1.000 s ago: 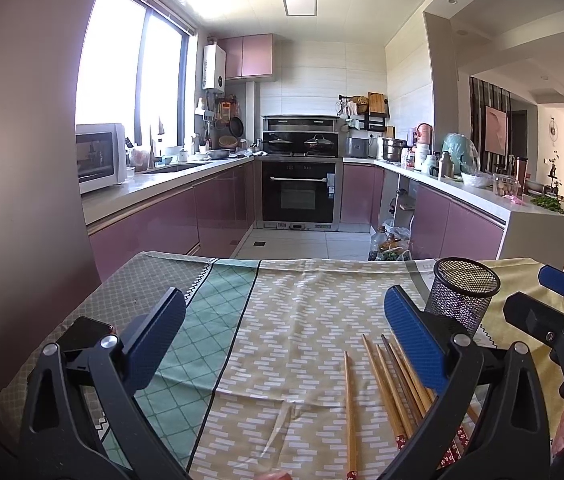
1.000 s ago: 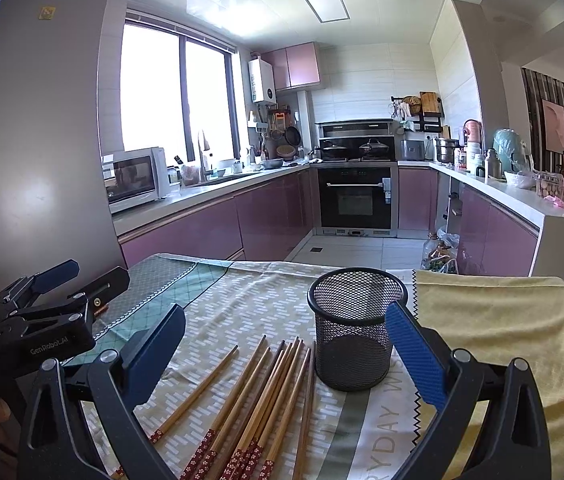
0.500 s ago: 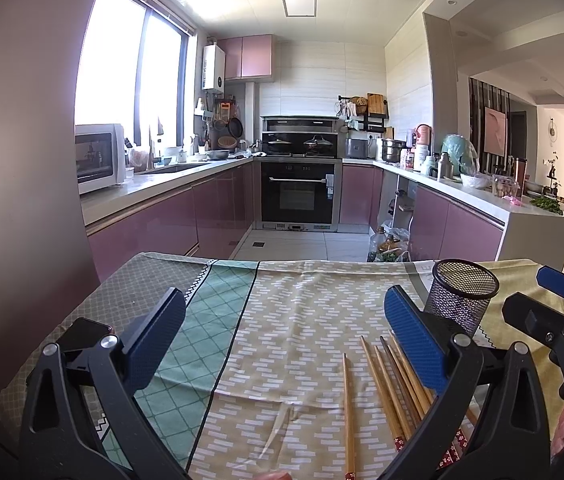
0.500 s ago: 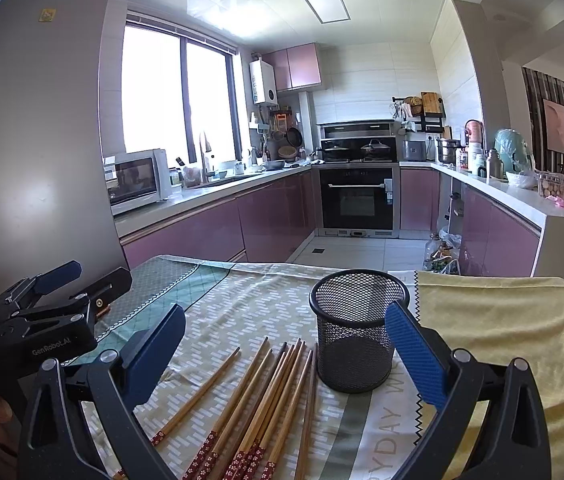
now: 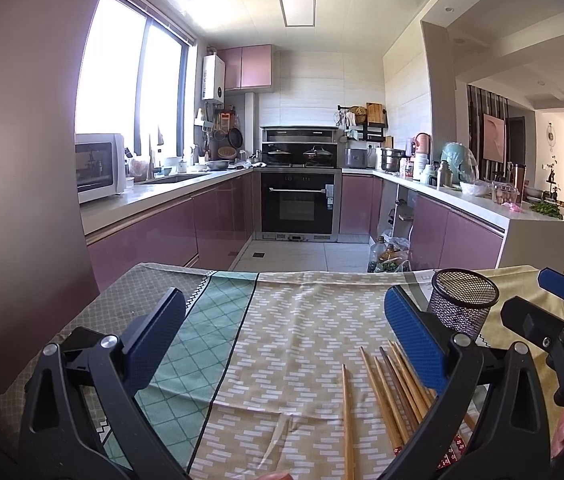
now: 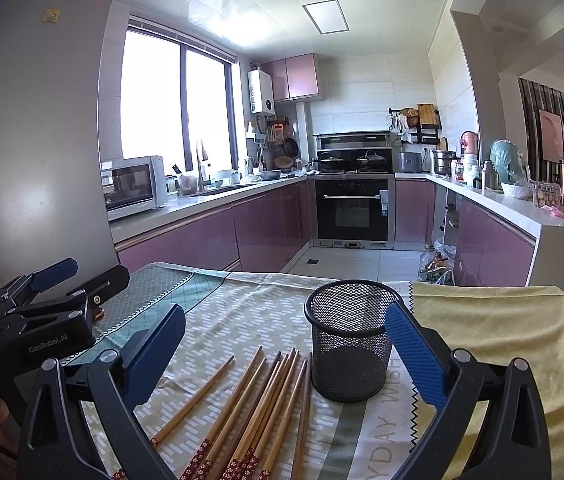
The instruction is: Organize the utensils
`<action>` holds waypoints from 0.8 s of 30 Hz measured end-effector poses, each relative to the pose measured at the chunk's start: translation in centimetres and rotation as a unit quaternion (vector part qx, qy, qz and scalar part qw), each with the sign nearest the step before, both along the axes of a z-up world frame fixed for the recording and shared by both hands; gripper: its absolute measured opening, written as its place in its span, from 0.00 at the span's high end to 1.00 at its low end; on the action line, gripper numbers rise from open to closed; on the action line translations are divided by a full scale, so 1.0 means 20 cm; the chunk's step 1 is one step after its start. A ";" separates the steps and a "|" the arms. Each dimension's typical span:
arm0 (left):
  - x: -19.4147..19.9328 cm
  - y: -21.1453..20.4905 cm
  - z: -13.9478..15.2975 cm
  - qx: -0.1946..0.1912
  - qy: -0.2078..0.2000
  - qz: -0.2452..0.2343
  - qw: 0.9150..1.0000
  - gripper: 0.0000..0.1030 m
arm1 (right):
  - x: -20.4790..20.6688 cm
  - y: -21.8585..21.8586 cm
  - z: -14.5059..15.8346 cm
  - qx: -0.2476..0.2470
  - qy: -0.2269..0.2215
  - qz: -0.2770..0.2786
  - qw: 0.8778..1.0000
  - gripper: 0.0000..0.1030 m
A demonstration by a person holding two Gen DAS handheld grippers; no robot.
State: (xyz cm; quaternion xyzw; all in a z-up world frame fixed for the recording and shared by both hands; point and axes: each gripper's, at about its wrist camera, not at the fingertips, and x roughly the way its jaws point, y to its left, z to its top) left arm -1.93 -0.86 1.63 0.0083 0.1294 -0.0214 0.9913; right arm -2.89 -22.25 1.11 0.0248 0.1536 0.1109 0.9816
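Note:
Several wooden chopsticks (image 6: 258, 404) with red patterned ends lie side by side on the patterned tablecloth (image 6: 242, 320). They also show in the left wrist view (image 5: 390, 396). A black mesh cup (image 6: 350, 340) stands upright and empty just right of them; it also shows in the left wrist view (image 5: 462, 304). My right gripper (image 6: 282, 344) is open and empty, above the chopsticks. My left gripper (image 5: 282, 332) is open and empty, to the left of the chopsticks. Each gripper appears in the other's view, the left one (image 6: 46, 312) and the right one (image 5: 554, 320).
A yellow cloth (image 6: 502, 328) covers the table's right part. Beyond the table's far edge lies a kitchen with pink cabinets (image 6: 210, 240), an oven (image 6: 352, 212) and a microwave (image 6: 132, 188). A grey wall (image 5: 10, 160) rises at the left.
Both grippers have drifted slightly upward or back; the cup and chopsticks sit a little lower in view. Nothing was grasped or moved on the table.

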 end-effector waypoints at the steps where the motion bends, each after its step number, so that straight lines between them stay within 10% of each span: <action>1: 0.00 0.00 0.00 -0.001 -0.002 -0.001 1.000 0.04 | 0.00 0.00 0.00 0.000 -0.001 -0.001 1.000 0.06; 24: 0.01 0.01 -0.01 -0.003 -0.003 -0.005 1.000 0.05 | -0.01 -0.03 0.00 0.008 -0.008 -0.002 1.000 0.06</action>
